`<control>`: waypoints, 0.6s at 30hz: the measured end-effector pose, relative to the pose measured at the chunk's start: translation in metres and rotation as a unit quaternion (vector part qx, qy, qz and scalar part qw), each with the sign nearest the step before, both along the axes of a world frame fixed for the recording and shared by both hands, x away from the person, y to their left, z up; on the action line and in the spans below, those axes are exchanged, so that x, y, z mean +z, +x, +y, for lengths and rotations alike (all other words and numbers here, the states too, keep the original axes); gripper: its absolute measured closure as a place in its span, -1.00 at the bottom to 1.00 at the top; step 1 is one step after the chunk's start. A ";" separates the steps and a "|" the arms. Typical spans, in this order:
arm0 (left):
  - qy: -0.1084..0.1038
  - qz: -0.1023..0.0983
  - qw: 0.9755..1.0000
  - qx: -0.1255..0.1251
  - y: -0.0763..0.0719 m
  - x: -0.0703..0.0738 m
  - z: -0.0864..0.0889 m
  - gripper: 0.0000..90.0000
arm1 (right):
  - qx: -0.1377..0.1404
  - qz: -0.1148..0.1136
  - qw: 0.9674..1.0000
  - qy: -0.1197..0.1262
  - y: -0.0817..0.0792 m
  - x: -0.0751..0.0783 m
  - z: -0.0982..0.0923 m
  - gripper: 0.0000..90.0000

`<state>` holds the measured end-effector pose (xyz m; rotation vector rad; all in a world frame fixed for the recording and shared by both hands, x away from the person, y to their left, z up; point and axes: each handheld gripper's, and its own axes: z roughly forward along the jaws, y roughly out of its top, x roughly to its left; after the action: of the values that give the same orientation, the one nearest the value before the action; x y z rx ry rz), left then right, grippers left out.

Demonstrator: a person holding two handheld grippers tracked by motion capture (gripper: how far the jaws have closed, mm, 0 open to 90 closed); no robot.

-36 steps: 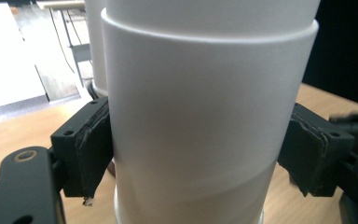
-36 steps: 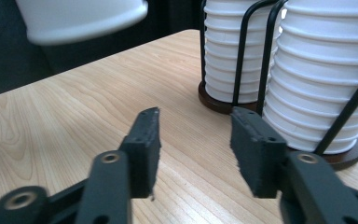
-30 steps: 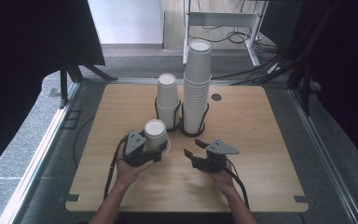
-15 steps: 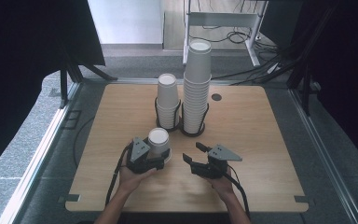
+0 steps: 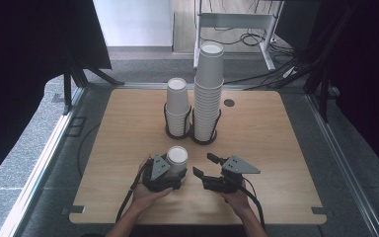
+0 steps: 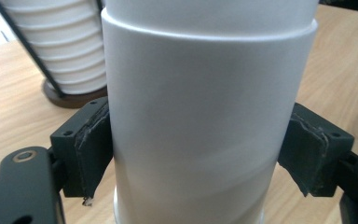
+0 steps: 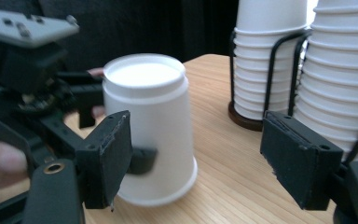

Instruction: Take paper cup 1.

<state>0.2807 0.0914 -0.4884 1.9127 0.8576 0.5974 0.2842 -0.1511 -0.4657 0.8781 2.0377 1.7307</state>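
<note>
Plain white paper cup [image 5: 177, 161], upside down, between black fingers [image 6: 89, 149]. White too, the two cup stacks [image 5: 208, 94] at twelve o'clock, in black wire holders [image 5: 203, 136]. Pale wood-grain counter [image 5: 286, 148]; grey three-cornered plates [image 5: 241, 165].

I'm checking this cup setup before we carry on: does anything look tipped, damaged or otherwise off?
Nothing stands out. The single paper cup sits upside down, but so do both stacks in their wire holders. The left gripper clamps it squarely, undented. The right gripper has just been opening, nothing between its jaws.
</note>
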 end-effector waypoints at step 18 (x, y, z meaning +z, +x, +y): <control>0.009 0.016 0.998 -0.060 -0.015 -0.011 -0.034 -0.60 | 0.031 0.009 0.999 -0.018 -0.003 -0.011 0.022 -0.59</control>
<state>0.2657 0.0571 -0.4990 1.9794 0.7537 0.5035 0.2811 -0.1287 -0.4769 0.8313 2.1230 1.7174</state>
